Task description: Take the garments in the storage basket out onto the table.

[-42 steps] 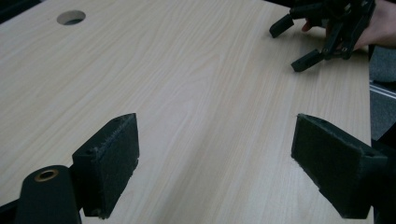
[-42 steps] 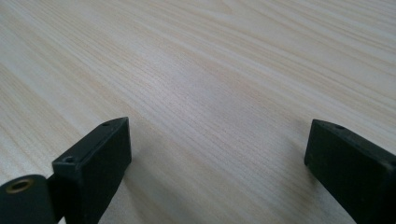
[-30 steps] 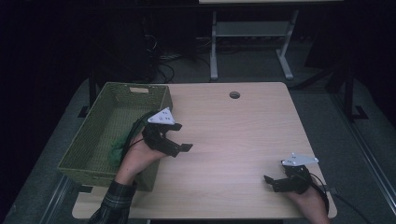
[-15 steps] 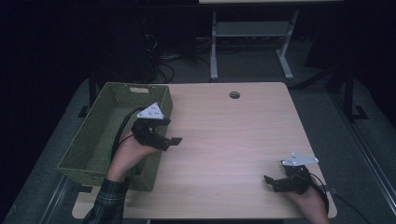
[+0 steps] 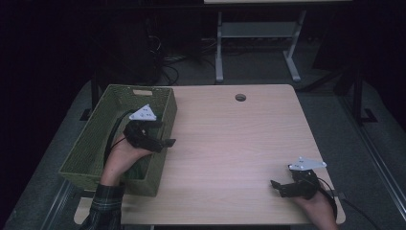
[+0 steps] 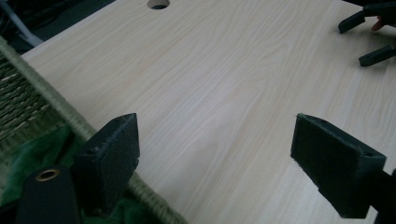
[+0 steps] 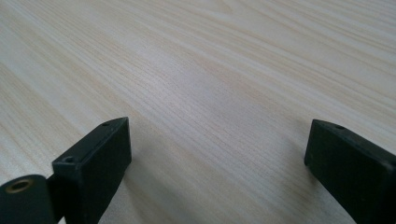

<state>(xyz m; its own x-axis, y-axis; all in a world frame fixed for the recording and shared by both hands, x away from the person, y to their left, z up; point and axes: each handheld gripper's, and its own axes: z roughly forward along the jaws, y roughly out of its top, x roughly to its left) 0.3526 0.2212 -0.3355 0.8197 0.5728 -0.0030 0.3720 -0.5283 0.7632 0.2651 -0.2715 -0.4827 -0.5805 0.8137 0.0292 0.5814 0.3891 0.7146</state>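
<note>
Left gripper (image 5: pixel 165 142), jaws spread and empty, over basket (image 5: pixel 95 139) rim at centre left, green cloth (image 6: pixel 32 154) below. Right gripper (image 5: pixel 278 187), likewise released, on table (image 5: pixel 230 139) at lower right.

Olive-green woven basket (image 5: pixel 91 148) holding bright green cloth (image 6: pixel 35 154); pale wood-grain counter (image 5: pixel 230 143); black jaws; plaid sleeve (image 5: pixel 103 211).

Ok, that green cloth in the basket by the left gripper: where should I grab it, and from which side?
Take the green cloth at the bunched fold showing just inside the basket rim, coming down from above. The woven wall blocks a sideways approach from the table, and the left gripper is open over that rim. How the rest of the cloth lies cannot be told.
</note>
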